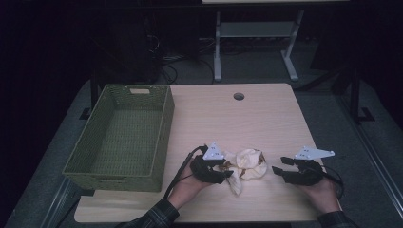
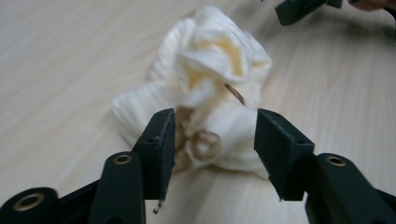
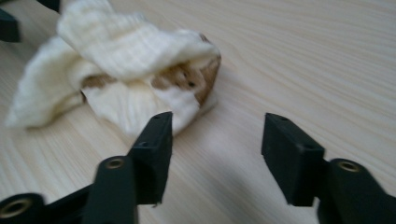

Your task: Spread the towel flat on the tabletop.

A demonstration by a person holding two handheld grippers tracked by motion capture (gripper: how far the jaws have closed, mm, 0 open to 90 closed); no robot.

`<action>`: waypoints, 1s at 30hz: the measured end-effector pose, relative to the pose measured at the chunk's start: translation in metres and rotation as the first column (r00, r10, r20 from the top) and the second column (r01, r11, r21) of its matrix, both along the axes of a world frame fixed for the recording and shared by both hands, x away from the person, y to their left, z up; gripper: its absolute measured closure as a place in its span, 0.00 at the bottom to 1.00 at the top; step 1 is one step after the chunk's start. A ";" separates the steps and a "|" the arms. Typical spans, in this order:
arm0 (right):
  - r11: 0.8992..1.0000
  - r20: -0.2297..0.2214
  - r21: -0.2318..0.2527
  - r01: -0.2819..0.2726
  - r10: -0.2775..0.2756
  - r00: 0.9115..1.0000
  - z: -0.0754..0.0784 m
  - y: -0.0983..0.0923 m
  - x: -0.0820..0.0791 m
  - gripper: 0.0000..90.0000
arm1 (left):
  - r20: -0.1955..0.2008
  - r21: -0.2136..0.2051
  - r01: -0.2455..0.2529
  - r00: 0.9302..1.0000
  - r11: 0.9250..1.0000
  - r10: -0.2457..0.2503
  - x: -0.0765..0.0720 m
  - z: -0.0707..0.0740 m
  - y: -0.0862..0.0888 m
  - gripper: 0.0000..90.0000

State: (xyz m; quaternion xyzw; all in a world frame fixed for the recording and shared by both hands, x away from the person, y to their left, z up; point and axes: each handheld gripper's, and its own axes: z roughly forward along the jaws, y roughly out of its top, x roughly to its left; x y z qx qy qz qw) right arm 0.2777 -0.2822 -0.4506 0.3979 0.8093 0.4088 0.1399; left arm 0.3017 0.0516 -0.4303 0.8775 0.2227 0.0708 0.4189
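Note:
A crumpled cream cloth (image 1: pixel 249 164) with brown stains lies on the wooden table (image 1: pixel 228 118) near its front edge. My left gripper (image 1: pixel 229 170) sits at the cloth's left side. In the left gripper view its jaws (image 2: pixel 212 135) stand apart with the cloth's (image 2: pixel 210 79) near end between them, and I see no squeeze on the fabric. My right gripper (image 1: pixel 278 165) is just right of the cloth. Its jaws (image 3: pixel 217 135) are open over bare wood, the cloth (image 3: pixel 126 51) a little ahead and to the left. The right gripper's tip (image 2: pixel 299 8) shows beyond the cloth.
A green woven basket (image 1: pixel 164 123) stands empty on the table's left side, overhanging the left edge. A round cable hole (image 1: pixel 238 96) is near the far edge. Beyond the table are a white desk frame (image 1: pixel 217 52) and dark floor.

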 end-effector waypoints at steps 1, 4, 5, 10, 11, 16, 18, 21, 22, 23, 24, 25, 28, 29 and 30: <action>1.000 -0.004 0.009 -0.005 0.005 1.000 0.001 0.001 0.001 0.52 | 0.005 -0.002 -0.003 1.000 1.000 0.003 0.003 0.001 -0.001 0.55; 1.000 0.005 0.017 -0.013 0.013 1.000 0.004 0.004 0.005 0.54 | 0.021 -0.006 0.002 1.000 1.000 -0.002 0.013 0.007 -0.007 0.56; 1.000 0.007 0.018 -0.015 0.015 1.000 0.004 0.005 0.005 0.54 | 0.027 -0.008 0.003 1.000 1.000 -0.003 0.017 0.009 -0.008 0.57; 0.999 0.001 0.021 -0.029 0.029 1.000 0.003 0.009 0.006 0.53 | -0.004 -0.058 0.011 1.000 0.998 -0.011 0.032 0.013 -0.019 0.59; 0.999 0.001 0.021 -0.029 0.029 1.000 0.003 0.009 0.006 0.53 | -0.012 -0.060 0.012 1.000 0.998 -0.013 0.034 0.012 -0.022 0.59; 0.999 0.004 0.025 -0.032 0.032 0.999 0.003 0.009 0.006 0.53 | -0.063 -0.051 0.041 0.997 0.998 -0.044 0.042 0.005 -0.033 0.66; 0.999 0.006 0.027 -0.032 0.031 0.999 0.003 0.009 0.006 0.53 | -0.084 -0.040 0.050 0.995 0.998 -0.053 0.043 0.001 -0.034 0.76; 0.999 0.005 0.029 -0.033 0.033 0.999 0.003 0.010 0.006 0.54 | -0.095 -0.026 0.061 0.993 0.998 -0.063 0.043 0.000 -0.034 0.95; 0.999 0.005 0.029 -0.034 0.034 0.999 0.003 0.011 0.005 0.53 | -0.092 -0.025 0.065 0.993 0.998 -0.068 0.043 0.000 -0.033 0.97; 0.999 0.006 0.024 -0.036 0.036 0.999 0.004 0.011 0.005 0.54 | -0.088 -0.021 0.065 0.994 0.998 -0.066 0.043 0.002 -0.032 0.97; 0.999 0.007 0.032 -0.041 0.041 0.999 0.004 0.011 0.005 0.54 | -0.079 -0.028 0.060 0.995 0.998 -0.062 0.043 0.005 -0.031 0.98; 0.999 0.007 0.032 -0.041 0.041 0.999 0.004 0.011 0.005 0.54 | -0.070 -0.033 0.051 0.996 0.998 -0.053 0.043 0.009 -0.029 0.98; 0.999 0.004 0.035 -0.042 0.041 0.999 0.004 0.012 0.006 0.53 | -0.026 -0.070 0.010 1.000 0.998 -0.012 0.044 0.023 -0.019 0.98; 0.998 0.003 0.039 -0.042 0.041 0.999 0.003 0.013 0.006 0.53 | -0.012 -0.075 -0.004 1.000 0.997 0.003 0.045 0.029 -0.015 0.98; 0.998 0.002 0.041 -0.044 0.044 0.999 0.003 0.013 0.006 0.54 | -0.001 -0.088 -0.021 1.000 0.996 0.021 0.046 0.034 -0.011 0.98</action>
